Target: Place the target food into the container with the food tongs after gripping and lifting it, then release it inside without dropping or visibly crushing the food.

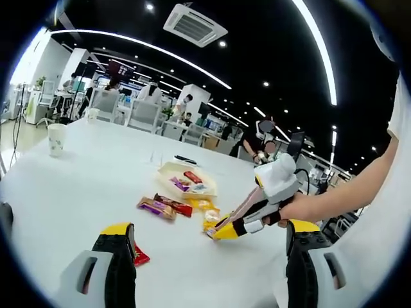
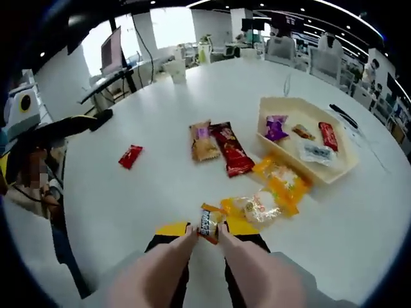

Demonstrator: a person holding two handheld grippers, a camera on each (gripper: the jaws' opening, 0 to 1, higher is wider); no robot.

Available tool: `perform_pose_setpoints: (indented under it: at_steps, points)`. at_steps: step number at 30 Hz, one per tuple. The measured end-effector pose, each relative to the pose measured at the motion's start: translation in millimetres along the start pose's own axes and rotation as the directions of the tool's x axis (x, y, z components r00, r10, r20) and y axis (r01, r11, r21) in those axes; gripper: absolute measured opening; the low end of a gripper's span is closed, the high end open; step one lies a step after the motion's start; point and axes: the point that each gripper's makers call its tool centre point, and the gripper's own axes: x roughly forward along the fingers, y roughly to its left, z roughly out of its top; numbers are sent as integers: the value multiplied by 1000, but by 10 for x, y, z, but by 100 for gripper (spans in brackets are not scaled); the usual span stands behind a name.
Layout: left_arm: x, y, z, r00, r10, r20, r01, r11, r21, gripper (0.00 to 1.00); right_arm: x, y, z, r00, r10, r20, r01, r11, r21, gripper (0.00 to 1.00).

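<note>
Target food: a small wrapped snack (image 2: 208,222), orange and dark foil, sitting right at the tips of the tongs (image 2: 207,247), on the near side of the container (image 2: 307,168) and well apart from it.
How it will handle: looks feather-light and crinkly; the wrapper is likely slick, the contents probably brittle. A soft pinch across the middle of the packet is my pick, not the sealed end flaps, which could slip out.
Right gripper: the right gripper (image 2: 205,232) is closed down on the tongs' two pale arms, and those arms have pinched nearly together on the snack. Whether the packet is off the white table (image 2: 128,199) yet, I cannot tell.
Seen from the left gripper view: the right gripper (image 1: 226,230) is angled down at the pile of packets (image 1: 207,212) on the near side of the container (image 1: 186,181), a hand (image 1: 290,209) behind it.
Left gripper: the left gripper (image 1: 212,253) has jaws spread wide with nothing between them, hanging above the table; a small red packet (image 1: 139,256) lies just by its left jaw.
Container: already holding a purple packet (image 2: 276,127), a red one (image 2: 328,135) and a clear one (image 2: 316,153); there is bare floor left toward its near wall.
Other snacks: two long bars (image 2: 219,146) lie left of the container, yellow bags (image 2: 282,181) touch its near wall.
Risk: squeezing harder than now could crush it.
</note>
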Motion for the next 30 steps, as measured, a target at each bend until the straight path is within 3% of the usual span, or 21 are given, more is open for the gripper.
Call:
perform_pose_setpoints:
  at_steps: [3, 9, 15, 25, 30]
  points:
    - [-30, 13, 9, 1000, 8, 7, -7, 1000, -5, 99, -21, 49, -32, 1000, 15, 0, -15, 999, -45, 18]
    - [-66, 42, -15, 1000, 20, 9, -20, 1000, -13, 98, -61, 62, -75, 1000, 24, -3, -24, 999, -26, 21]
    - [-52, -15, 14, 1000, 9, 9, -9, 1000, 0, 99, -123, 73, -43, 999, 30, 17, -28, 997, -66, 25]
    - [-62, -31, -23, 1000, 12, 12, -12, 1000, -4, 99, -191, 51, -29, 999, 24, 48, -24, 1000, -6, 27]
    - [-55, -38, -20, 1000, 15, 18, -15, 1000, -12, 99, -143, 45, 101, 998, -9, 62, 6, 999, 45, 28]
